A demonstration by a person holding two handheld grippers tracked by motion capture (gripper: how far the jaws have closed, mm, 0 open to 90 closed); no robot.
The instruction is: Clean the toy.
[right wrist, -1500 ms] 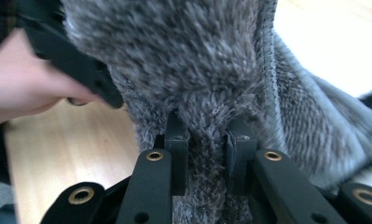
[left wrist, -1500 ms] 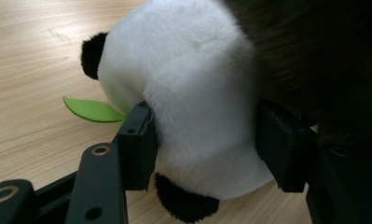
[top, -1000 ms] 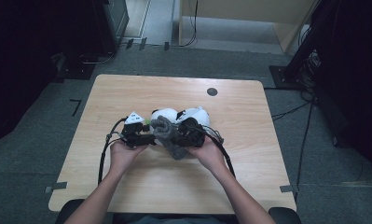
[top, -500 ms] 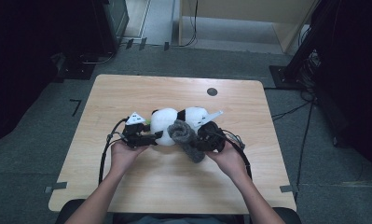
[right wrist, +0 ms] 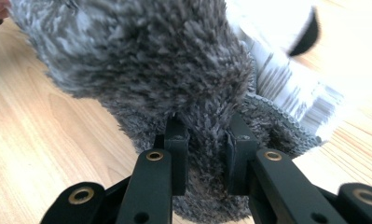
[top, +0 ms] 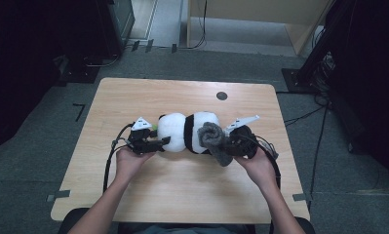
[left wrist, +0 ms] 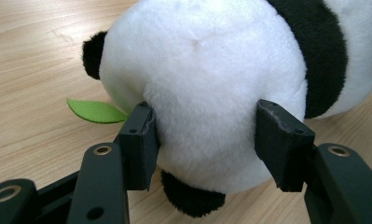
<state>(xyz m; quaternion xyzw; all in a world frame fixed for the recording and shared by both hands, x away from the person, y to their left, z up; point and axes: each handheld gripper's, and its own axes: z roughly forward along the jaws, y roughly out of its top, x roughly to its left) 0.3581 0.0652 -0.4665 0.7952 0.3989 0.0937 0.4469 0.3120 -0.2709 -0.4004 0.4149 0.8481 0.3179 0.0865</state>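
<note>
Nearest my right hand, the right tool [top: 229, 141] had carried the grey fuzzy sock [top: 214, 140] out to the right over the last second, off the plush panda [top: 184, 131], which I read as the sock peeling away from the toy. That tool was clenched on a fold of sock, pile bulging between its nearly closed jaws. Farther left, the left tool [left wrist: 207, 133] hadn't moved; at about half width, its pads pressed into the panda's white head. Panda and sock lay mid-desk [top: 182, 195], a green leaf [left wrist: 95, 111] beside the head.
</note>
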